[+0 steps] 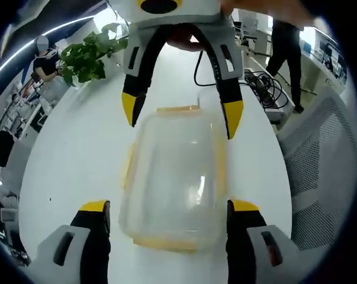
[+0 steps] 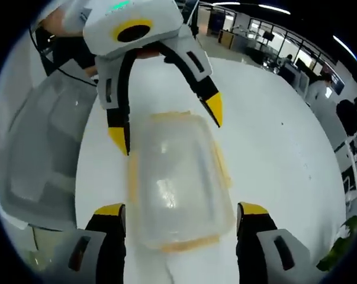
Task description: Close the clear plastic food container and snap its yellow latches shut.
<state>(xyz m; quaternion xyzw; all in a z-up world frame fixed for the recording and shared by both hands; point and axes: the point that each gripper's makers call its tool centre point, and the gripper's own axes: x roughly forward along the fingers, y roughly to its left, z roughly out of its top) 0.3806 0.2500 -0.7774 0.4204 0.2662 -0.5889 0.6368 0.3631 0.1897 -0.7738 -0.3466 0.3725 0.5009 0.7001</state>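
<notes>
— Tongs? Left gripper (image 1: 168, 208) spread wide, right gripper (image 2: 181, 212) likewise, gripping nothing.
— Container? Clear food container (image 1: 172, 183) flat on white table (image 1: 77, 154), lid on, between both sets of jaws, facing from opposite ends.
— Latches? Yellow latches (image 1: 177, 109) blurred; position indeterminate.

The left gripper view looks down from close above one end of the clear food container (image 1: 175, 183) on the white table (image 1: 77, 154), facing along its length toward the right gripper (image 1: 183, 118) at the far end, with a potted plant (image 1: 86, 56) beyond the container. The right gripper view sits just as near over the opposite end, facing back toward the left gripper (image 2: 166, 127). Both views share the container with its yellow latches (image 1: 177, 110) and the table around it, seen from opposite ends.
</notes>
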